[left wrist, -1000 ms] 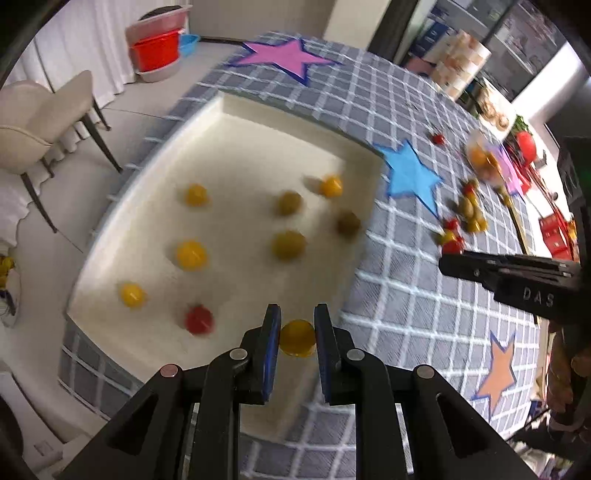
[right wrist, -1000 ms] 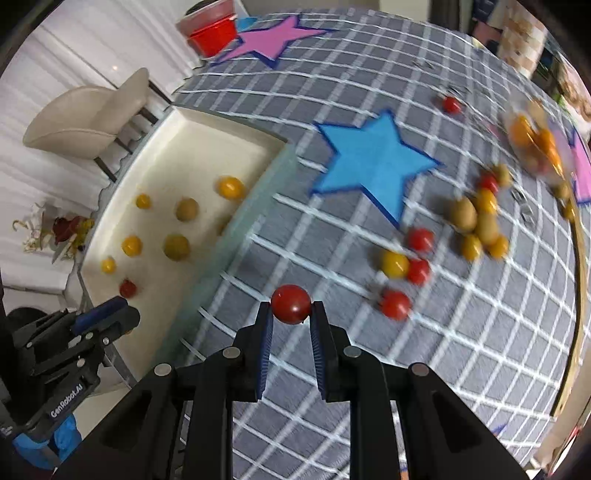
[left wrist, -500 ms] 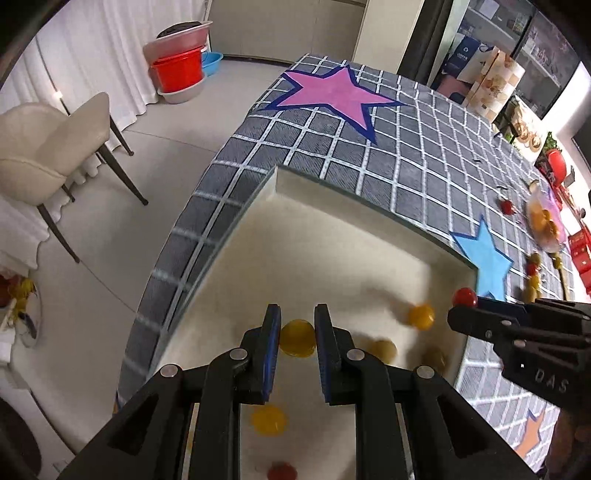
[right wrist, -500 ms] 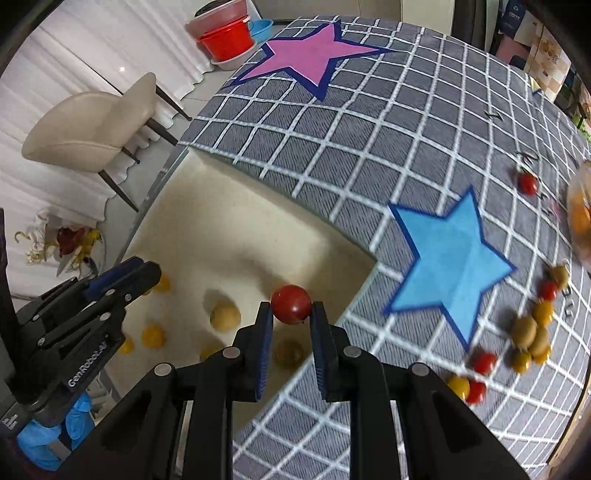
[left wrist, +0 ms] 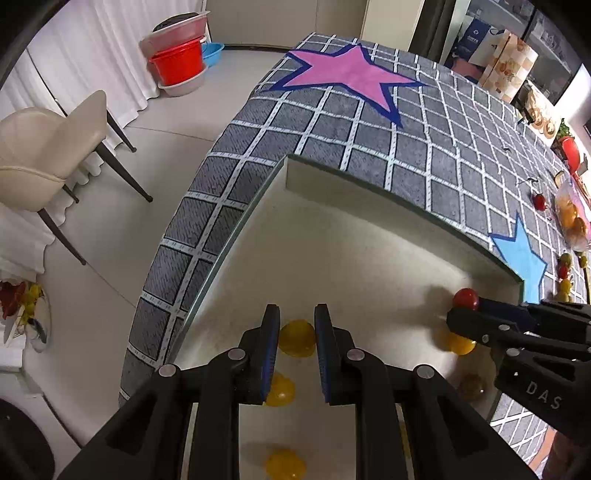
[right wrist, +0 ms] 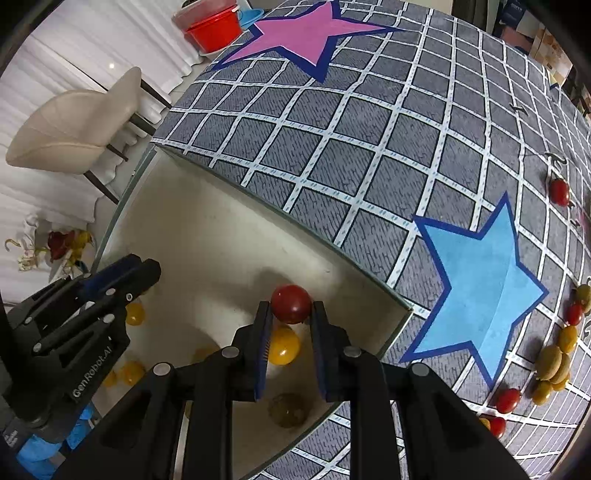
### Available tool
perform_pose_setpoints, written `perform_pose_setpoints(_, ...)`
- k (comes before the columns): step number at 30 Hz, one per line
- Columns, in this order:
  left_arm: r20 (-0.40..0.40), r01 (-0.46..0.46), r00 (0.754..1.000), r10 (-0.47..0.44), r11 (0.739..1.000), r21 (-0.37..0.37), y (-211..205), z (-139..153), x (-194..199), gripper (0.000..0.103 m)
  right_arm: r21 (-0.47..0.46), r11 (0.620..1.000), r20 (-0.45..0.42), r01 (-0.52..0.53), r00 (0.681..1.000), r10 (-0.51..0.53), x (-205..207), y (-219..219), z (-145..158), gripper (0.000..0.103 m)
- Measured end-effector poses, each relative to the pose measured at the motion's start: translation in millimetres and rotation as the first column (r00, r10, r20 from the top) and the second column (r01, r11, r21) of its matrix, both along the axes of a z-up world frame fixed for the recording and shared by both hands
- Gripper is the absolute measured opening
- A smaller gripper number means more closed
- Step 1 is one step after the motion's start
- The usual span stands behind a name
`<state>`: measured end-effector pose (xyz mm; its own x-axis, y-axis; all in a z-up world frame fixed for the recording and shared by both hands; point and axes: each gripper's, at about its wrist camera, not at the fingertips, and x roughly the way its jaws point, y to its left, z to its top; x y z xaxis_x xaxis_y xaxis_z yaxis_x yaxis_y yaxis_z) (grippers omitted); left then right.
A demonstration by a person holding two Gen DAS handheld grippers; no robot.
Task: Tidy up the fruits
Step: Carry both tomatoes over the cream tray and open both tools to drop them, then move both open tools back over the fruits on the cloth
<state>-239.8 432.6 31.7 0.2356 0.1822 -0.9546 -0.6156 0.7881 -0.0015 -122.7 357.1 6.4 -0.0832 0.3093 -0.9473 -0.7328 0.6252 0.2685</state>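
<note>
Stars on cloth: two, pink star, blue star. Chair: one.

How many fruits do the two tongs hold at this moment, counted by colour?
Red: 1, the red fruit in the right tongs
Yellow: 1, the yellow fruit in the left tongs
Total: 2
</note>
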Motion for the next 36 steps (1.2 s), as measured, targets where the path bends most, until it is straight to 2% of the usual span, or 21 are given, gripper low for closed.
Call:
perform_pose_setpoints(8, -0.025, 0.010, 1.000, -0.010, 1.000, 0.013, -3, -4, -1, 0.021, -0.001, 1.000, 0.012, -0.019, 1.000, 0.019, -6, 8, -4, 0.023)
perform_pose_setpoints(9, -0.031, 0.012, 0.999, -0.011, 1.000, 0.015, -2, -4, -1, 0.032, 0.000, 1.000, 0.007, -0.020, 1.000, 0.020, -8, 11, -5, 0.025)
perform_pose_setpoints(10, -0.029, 0.011, 1.000, -0.011, 1.000, 0.014, -2, -4, -1, 0.059, 0.003, 1.000, 0.000, -0.020, 1.000, 0.020, -8, 10, -5, 0.027)
perform_pose_setpoints(11, -0.020, 0.008, 1.000, -0.008, 1.000, 0.015, -2, -3, -2, 0.071, 0.006, 1.000, -0.005, -0.020, 1.000, 0.020, -8, 8, -4, 0.032)
perform_pose_setpoints(12, -0.005, 0.002, 1.000, -0.002, 0.999, 0.040, -4, 1, -4, 0.077, 0.006, 1.000, -0.004, -0.022, 1.000, 0.022, -8, 7, -4, 0.038)
perform_pose_setpoints(13, 0.000, -0.001, 1.000, 0.001, 0.998, 0.059, -5, 5, -5, 0.077, 0.010, 1.000, 0.002, -0.023, 1.000, 0.023, -9, 5, -2, 0.040)
perform_pose_setpoints(16, -0.003, -0.010, 1.000, 0.011, 0.999, 0.047, -3, 8, -8, 0.077, 0.029, 0.999, 0.011, -0.020, 1.000, 0.019, -11, -3, 5, 0.048)
perform_pose_setpoints(19, 0.013, -0.027, 1.000, 0.027, 0.998, 0.050, 0, 18, -13, 0.077, 0.072, 0.997, 0.013, -0.011, 1.000, 0.010, -11, -9, 20, 0.065)
perform_pose_setpoints(21, 0.020, -0.030, 0.999, 0.029, 0.998, 0.054, -1, 24, -15, 0.077, 0.102, 0.995, 0.015, -0.004, 1.000, 0.003, -11, -14, 29, 0.082)
perform_pose_setpoints(24, 0.024, -0.019, 1.000, 0.017, 0.997, 0.076, -7, 36, -20, 0.077, 0.144, 0.990, -0.006, 0.007, 1.000, -0.006, -12, -24, 43, 0.085)
perform_pose_setpoints(28, 0.032, 0.004, 0.999, -0.007, 0.997, 0.082, -21, 49, -23, 0.077, 0.151, 0.988, -0.002, 0.010, 1.000, -0.010, -18, -41, 57, 0.085)
perform_pose_setpoints(36, 0.047, 0.106, 0.993, -0.111, 0.990, 0.089, -82, 75, -22, 0.077, 0.097, 0.991, 0.004, 0.091, 0.996, -0.092, -10, -114, 68, 0.085)
